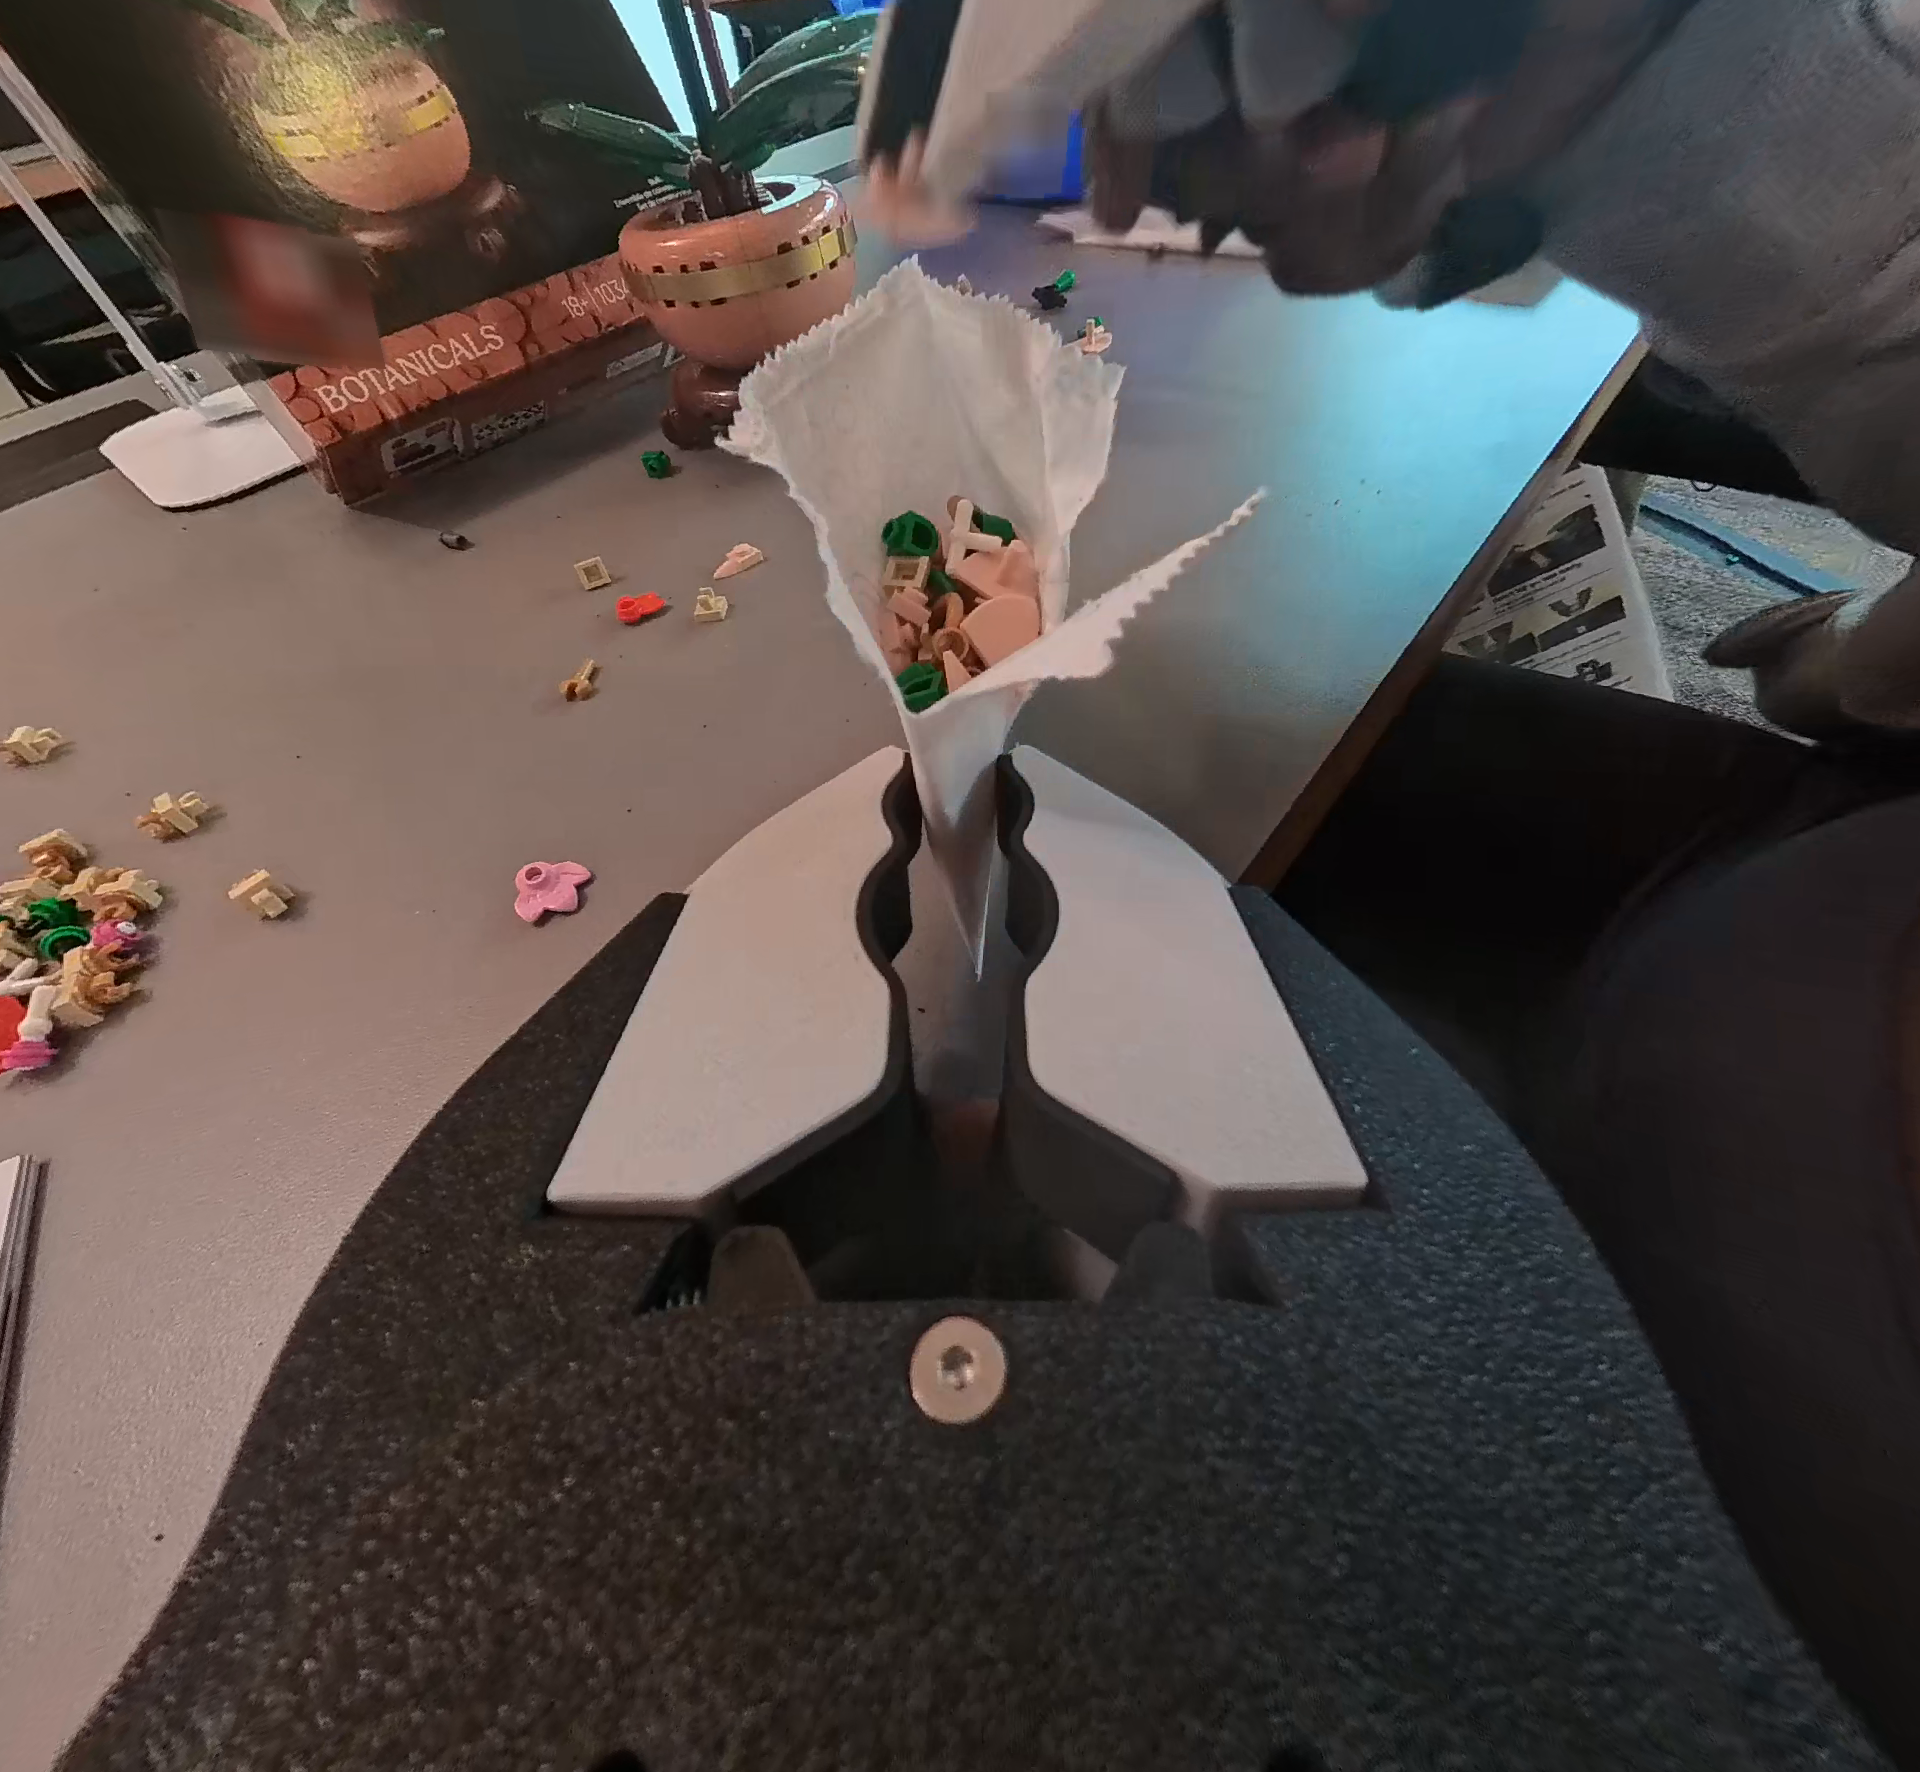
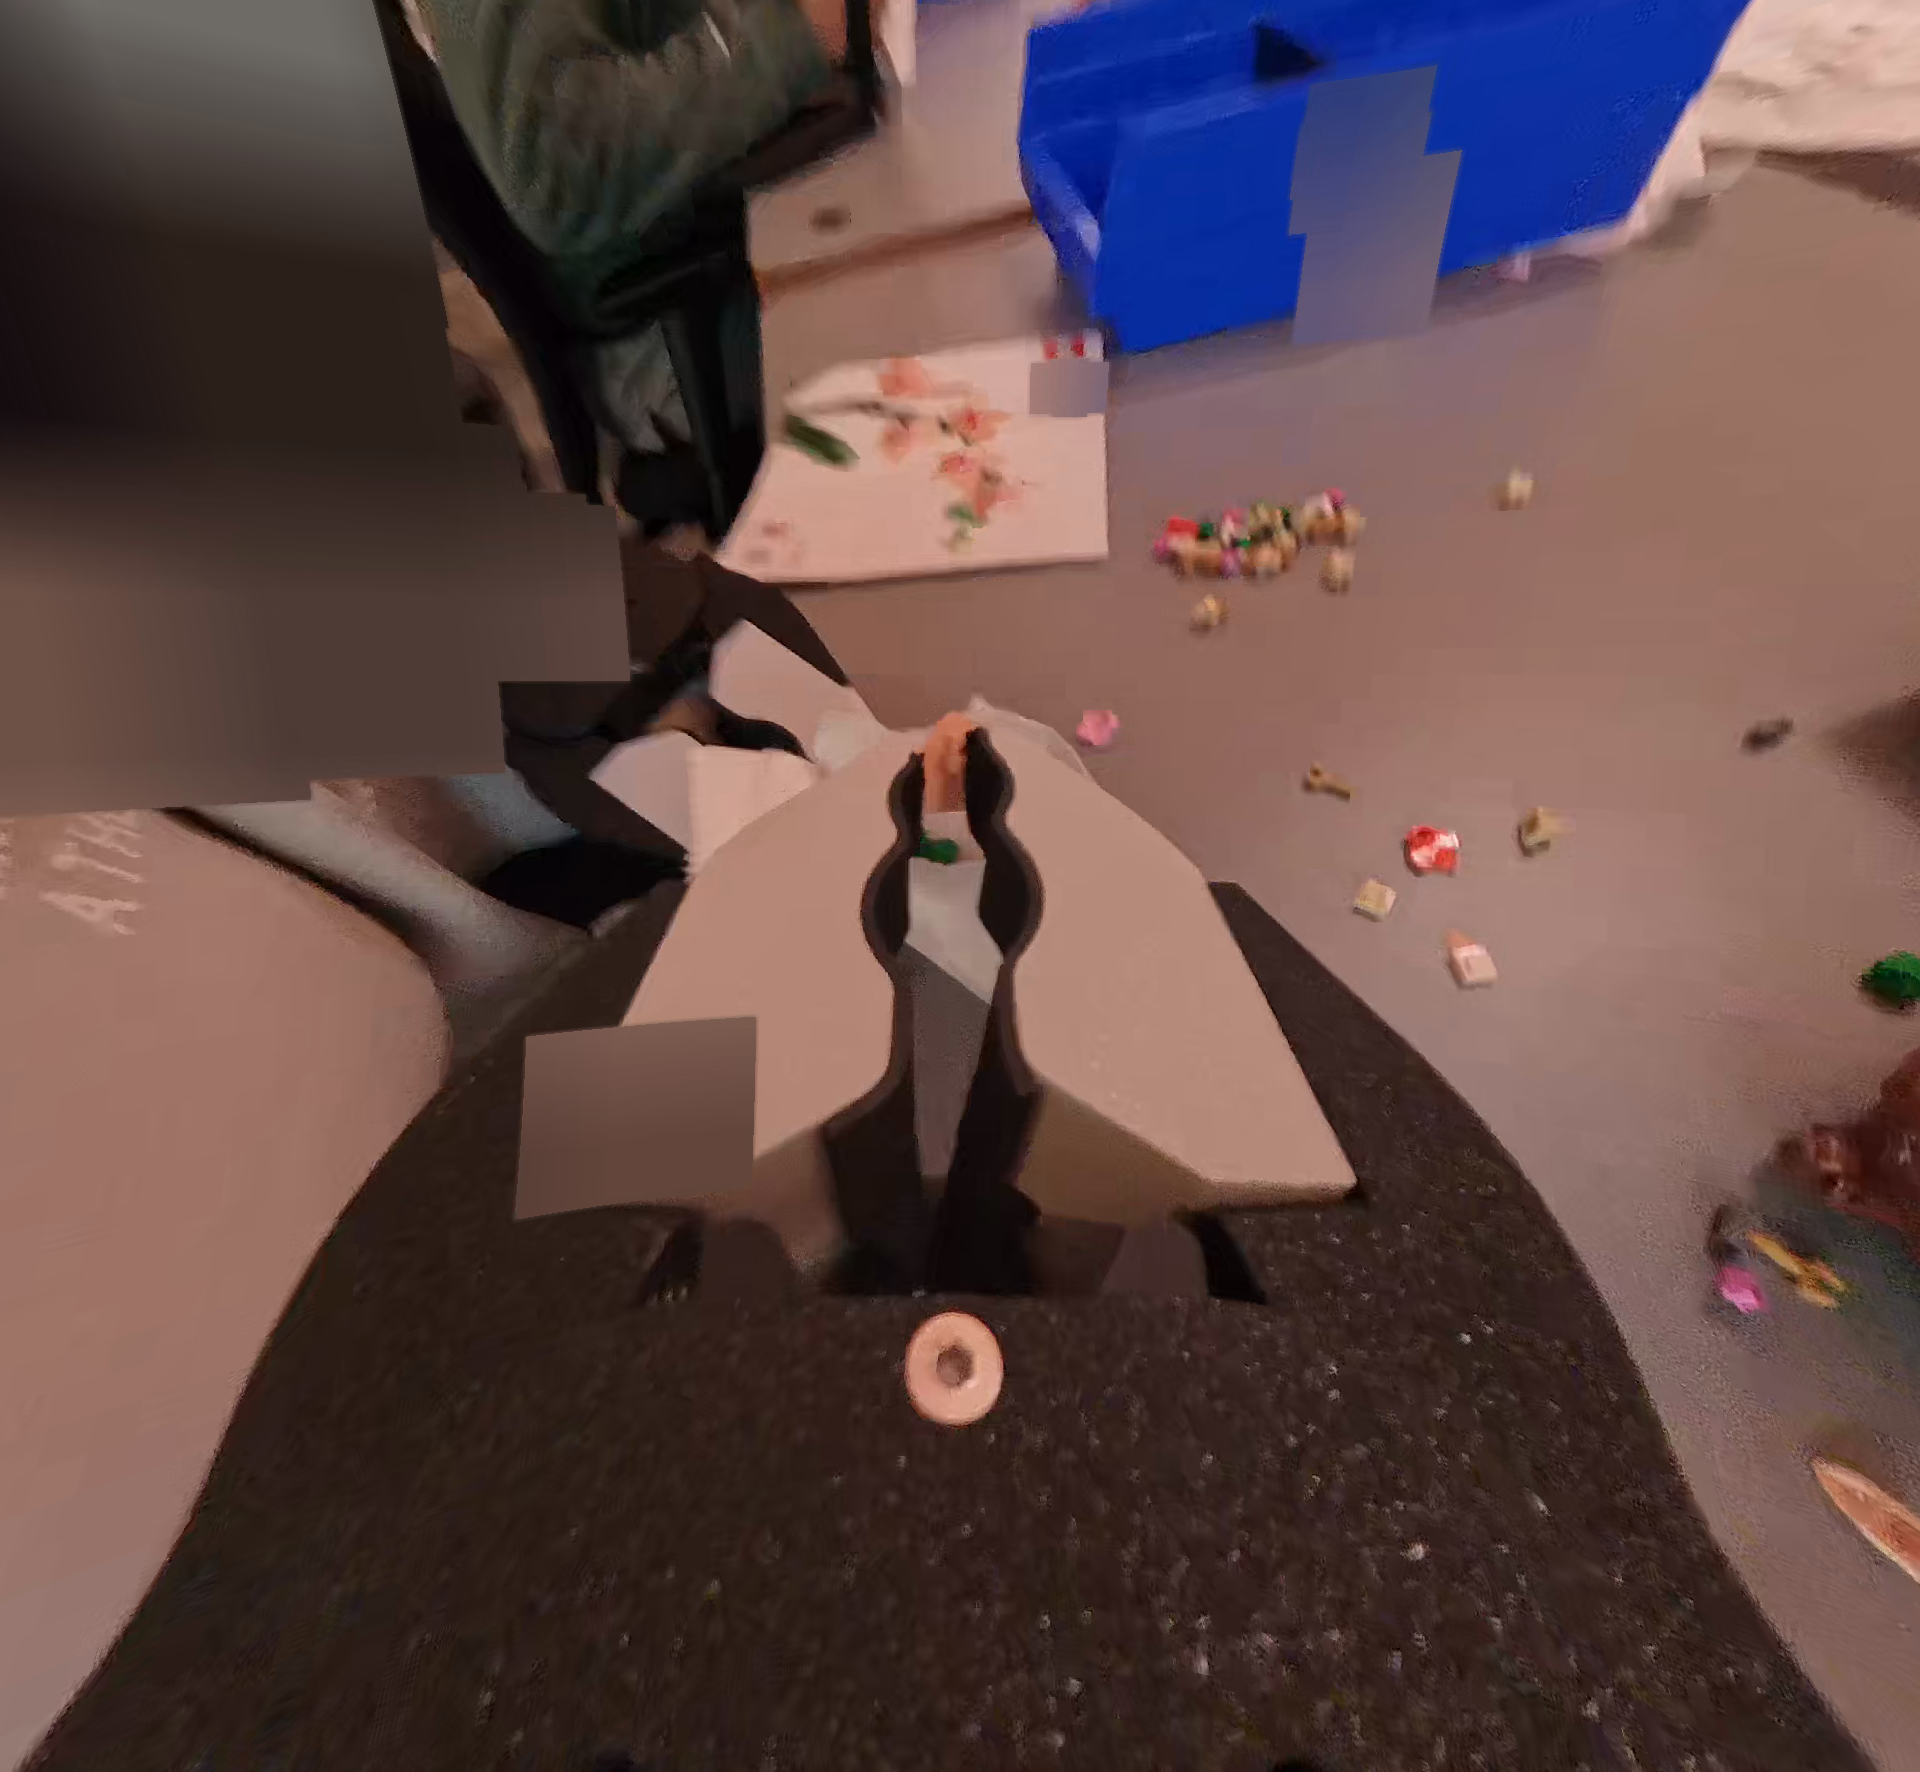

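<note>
L tool [image 1: 956,849] is clamped on the neck of a white paper bag [image 1: 935,434] full of small bricks, held up over the surface [image 1: 364,683]. R tool [image 2: 943,792] nips a peach brick [image 2: 948,766] just above the bag's mouth. Only R view shows the blue bin [image 2: 1351,143]; only L view, the brick-built flowerpot [image 1: 743,278].

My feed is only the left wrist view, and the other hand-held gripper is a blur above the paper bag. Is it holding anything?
Observer: Yes. The right hand-held gripper pinches a small peach piece at its tips.
Operator: What sits under it?
Observer: The white paper bag, with a green piece showing through the finger gap.
Operator: And farther out?
Observer: A flower-printed booklet lies flat on the table, with a blue bin beyond it.
</note>
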### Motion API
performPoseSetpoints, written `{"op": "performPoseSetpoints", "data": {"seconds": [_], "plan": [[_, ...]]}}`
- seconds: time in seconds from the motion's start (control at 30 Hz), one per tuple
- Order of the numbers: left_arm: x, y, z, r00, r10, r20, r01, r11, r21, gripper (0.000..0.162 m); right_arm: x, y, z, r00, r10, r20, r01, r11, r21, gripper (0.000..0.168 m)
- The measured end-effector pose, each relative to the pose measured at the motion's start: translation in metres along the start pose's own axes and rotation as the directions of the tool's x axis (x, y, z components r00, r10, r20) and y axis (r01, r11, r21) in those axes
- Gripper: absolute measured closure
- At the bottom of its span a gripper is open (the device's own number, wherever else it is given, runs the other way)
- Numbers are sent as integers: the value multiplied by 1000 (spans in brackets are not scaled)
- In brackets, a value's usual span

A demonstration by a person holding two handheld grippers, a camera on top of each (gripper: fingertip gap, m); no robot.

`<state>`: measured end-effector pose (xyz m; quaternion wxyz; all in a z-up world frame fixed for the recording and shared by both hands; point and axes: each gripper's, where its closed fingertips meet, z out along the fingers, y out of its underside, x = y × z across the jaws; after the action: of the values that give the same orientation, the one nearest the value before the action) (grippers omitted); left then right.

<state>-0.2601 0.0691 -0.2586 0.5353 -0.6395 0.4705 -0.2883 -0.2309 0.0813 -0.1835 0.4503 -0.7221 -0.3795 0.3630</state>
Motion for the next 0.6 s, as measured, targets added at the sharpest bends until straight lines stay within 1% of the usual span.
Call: {"op": "performPoseSetpoints", "data": {"seconds": [0.03, 0.07, 0.1, 0.17, 0.2, 0.23, 0.3, 0.33, 0.37, 0.43, 0.5, 0.53, 0.6], "plan": [[0, 0, 0, 1000, 2, 0, -2, 1000, 0, 149, 7, 10, 6, 999, -6, -45, 3, 998, -61, 152], [0, 0, 0, 1000, 4, 0, -4, 1000, -1, 149, 15, 18, 9, 996, -17, -93, 6, 994, -112, 149], [0, 0, 0, 1000, 4, 0, -4, 1000, 0, 149, 17, 20, 8, 995, -22, -99, 11, 993, -118, 149], [0, 0, 0, 1000, 2, 0, -2, 1000, 0, 149, 14, 13, 2, 997, -5, -78, 0, 998, -65, 149], [0, 0, 0, 1000, -1, -2, 1, 1000, 0, 149, 14, 11, -2, 996, -2, -84, -2, 998, -57, 148], [0, 0, 0, 1000, -2, -2, 2, 1000, 0, 149, 16, 11, -6, 995, -7, -98, 2, 998, -59, 143], [0, 0, 0, 1000, 0, -1, 0, 1000, 1, 149, 25, 9, -26, 989, -34, -145, 29, 999, -39, 140], [0, 0, 0, 1000, 0, 0, 0, 1000, 2, 149, 34, 9, -41, 981, -43, -188, 39, 999, -22, 140], [0, 0, 0, 1000, 0, -1, 0, 1000, 2, 149, 51, 12, -61, 963, -38, -266, 33, 999, -23, 140], [0, 0, 0, 1000, -2, -2, 2, 1000, 2, 149, 99, 40, -103, 886, -4, -463, -40, 996, -85, 140], [0, 0, -1, 1000, -3, -3, 3, 1000, 2, 149, 138, 81, -135, 809, 19, -587, -153, 972, -179, 140], [0, 0, 0, 1000, -3, -4, 3, 1000, 2, 149, 145, 98, -140, 809, 31, -588, -197, 956, -220, 141], [0, 0, 0, 1000, -2, -1, 2, 1000, 1, 149, 141, 111, -135, 852, 59, -521, -218, 944, -249, 141]]}}
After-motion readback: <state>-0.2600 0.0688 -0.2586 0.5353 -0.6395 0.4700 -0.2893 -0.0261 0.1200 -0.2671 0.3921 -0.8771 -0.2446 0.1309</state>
